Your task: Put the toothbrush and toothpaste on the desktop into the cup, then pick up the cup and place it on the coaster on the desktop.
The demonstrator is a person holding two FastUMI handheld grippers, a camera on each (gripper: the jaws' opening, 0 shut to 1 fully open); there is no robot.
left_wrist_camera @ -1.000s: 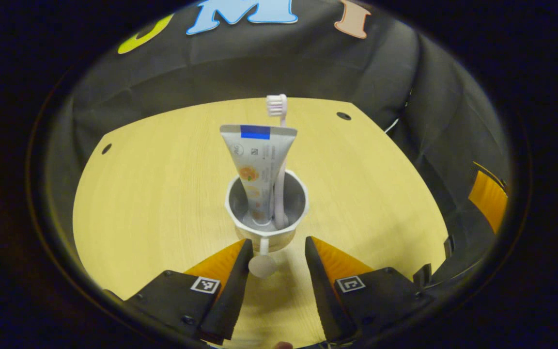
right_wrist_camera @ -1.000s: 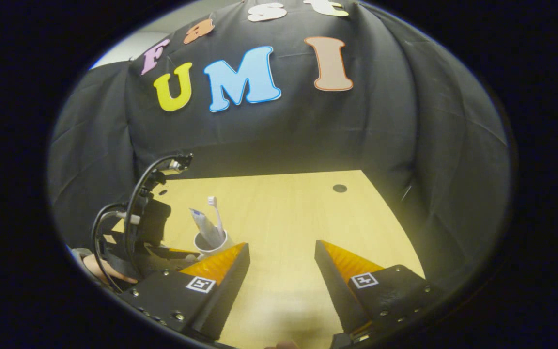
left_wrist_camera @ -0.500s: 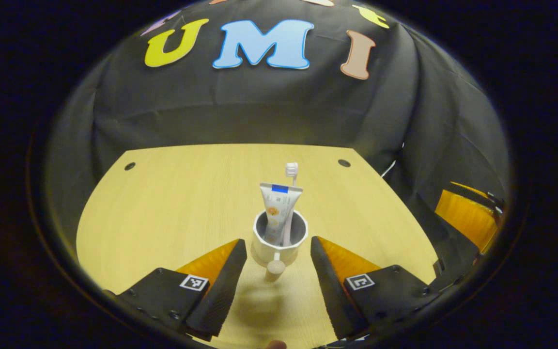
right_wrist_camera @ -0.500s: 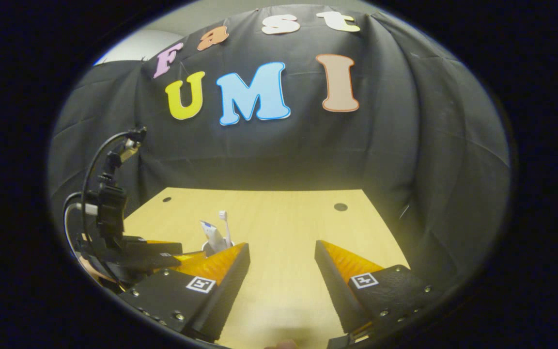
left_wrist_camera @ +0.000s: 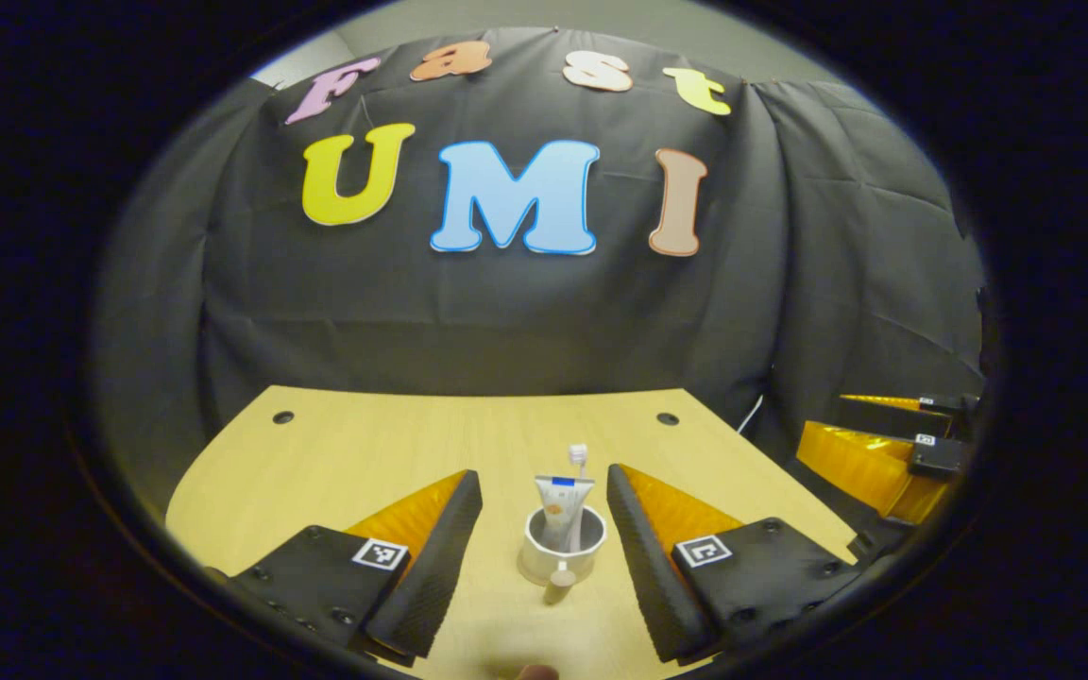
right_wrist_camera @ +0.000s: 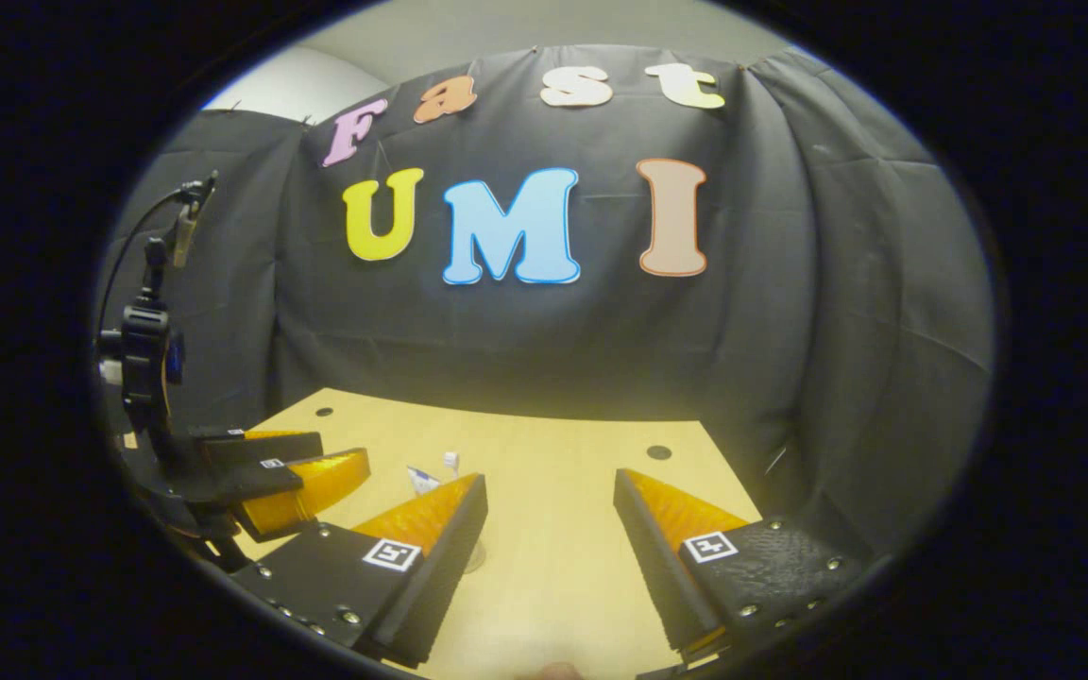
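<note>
Saw, lowest in the left gripper view, the left gripper [left_wrist_camera: 542, 472] with its two fingers spread wide apart, clamped on nothing. Found between them, at bottom centre and touching neither finger, the white cup [left_wrist_camera: 563, 559] upright on the pale wooden table [left_wrist_camera: 365, 453], its small handle [left_wrist_camera: 560, 578] turned toward the camera. Noted inside the cup the toothpaste [left_wrist_camera: 563, 505] standing on end with its flat crimped end up, and just behind it the toothbrush [left_wrist_camera: 579, 455], bristle head upward and clear of the rim. Could not tell whether a coaster lay beneath the cup. Spotted farther off, at the far right edge of that view, the right gripper beside the table's edge, well apart from the cup. Saw farther back two small dark holes [left_wrist_camera: 282, 416] near the table's far corners, and beyond them the black cloth [left_wrist_camera: 506, 321] hung across the upper half of the frame. Saw, at the bottom of the right gripper view, the right gripper [right_wrist_camera: 551, 477] with fingers likewise parted and nothing between them but bare tabletop. Made out just above its left-hand finger, left of centre, only the tops of the toothpaste and toothbrush, the cup itself hidden behind that finger. Found at the lower left of that view the left gripper, fingers apart and pointed toward the middle of the table, with a dark cable [right_wrist_camera: 143, 246] arching up from its body toward the upper left.
</note>
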